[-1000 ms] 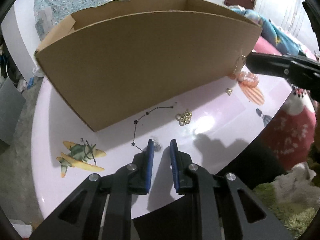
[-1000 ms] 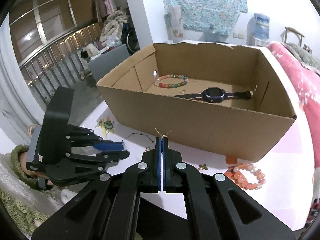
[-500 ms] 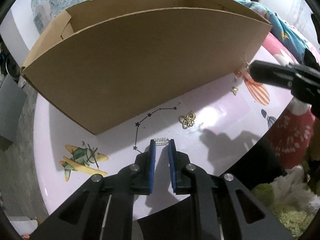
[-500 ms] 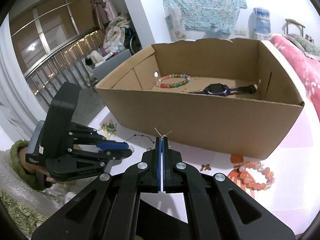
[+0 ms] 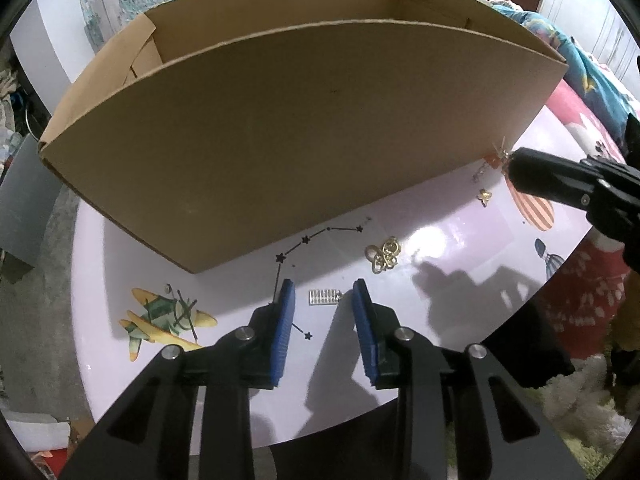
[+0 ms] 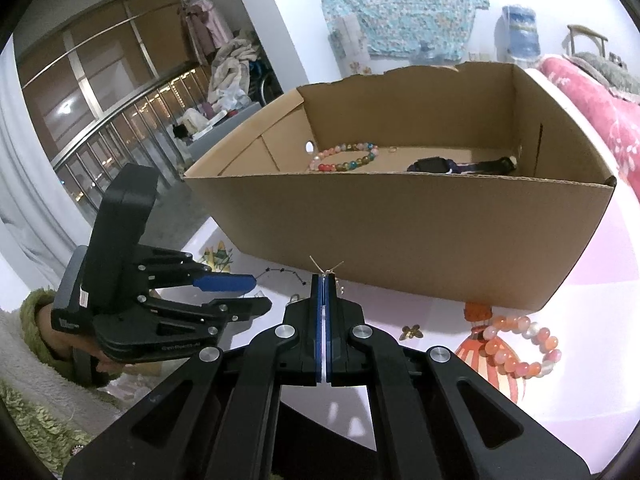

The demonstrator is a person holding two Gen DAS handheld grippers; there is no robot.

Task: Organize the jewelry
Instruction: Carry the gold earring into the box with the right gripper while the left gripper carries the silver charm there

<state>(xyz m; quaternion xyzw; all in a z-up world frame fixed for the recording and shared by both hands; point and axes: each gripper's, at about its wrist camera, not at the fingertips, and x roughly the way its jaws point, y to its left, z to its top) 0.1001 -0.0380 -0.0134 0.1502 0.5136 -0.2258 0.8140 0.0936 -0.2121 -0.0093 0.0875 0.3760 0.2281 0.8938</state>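
Left jaws opening over the silver piece, right pinching a gold earring.

Left wrist view: my left gripper [image 5: 323, 294] jaws are opening, small silver clasp [image 5: 323, 296] lying between the blue pads [image 5: 285, 322] on the table [image 5: 460, 248], untouched. I'd lower until the pads straddle it, then close slowly so it doesn't skate. Count: 1 silver piece, 1 gold ring cluster [image 5: 383, 254], 1 gold charm [image 5: 485, 197], 1 cardboard box [image 5: 300, 128].

Right wrist view: my right gripper [image 6: 323, 280] is pressed together on 1 thin gold earring [image 6: 326, 267], just short of the box wall. Inside the box: 1 multicolour bead bracelet [image 6: 346, 157], 1 watch [image 6: 460, 165]. On the table: 1 orange bead bracelet [image 6: 520, 346].
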